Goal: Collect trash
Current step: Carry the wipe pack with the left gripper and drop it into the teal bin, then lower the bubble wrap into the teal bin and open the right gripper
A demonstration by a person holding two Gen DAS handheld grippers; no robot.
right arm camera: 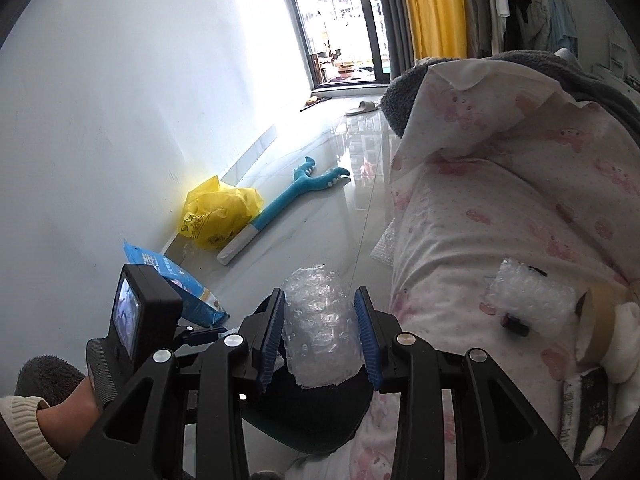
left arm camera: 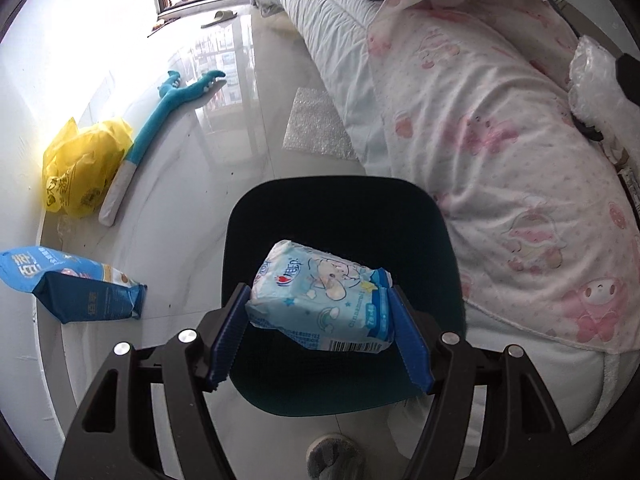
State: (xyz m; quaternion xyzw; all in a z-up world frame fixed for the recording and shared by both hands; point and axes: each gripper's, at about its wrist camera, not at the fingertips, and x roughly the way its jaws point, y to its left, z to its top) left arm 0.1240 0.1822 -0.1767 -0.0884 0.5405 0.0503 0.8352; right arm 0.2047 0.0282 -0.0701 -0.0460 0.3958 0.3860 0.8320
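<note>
A bed [left arm camera: 500, 168] under a pink-printed quilt fills the right side, with a piece of bubble wrap [right arm camera: 528, 292] and a tape roll [right arm camera: 600, 320] lying on it. Beside it on the floor [left arm camera: 208, 184] stands a dark bin [left arm camera: 344, 240]; nothing shows inside it. Against the wall lie a yellow plastic bag [left arm camera: 84, 168] and a blue snack bag [left arm camera: 72, 284]. The left tool [left arm camera: 320, 332] clamps a pale blue tissue pack [left arm camera: 320, 300] over the bin. The right tool [right arm camera: 320, 336] grips a bubble wrap wad [right arm camera: 316, 324] above the bin's edge.

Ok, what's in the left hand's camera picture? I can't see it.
The left tool holds a pale blue tissue pack over a dark bin. A yellow bag lies on the floor, beside a bed.
</note>
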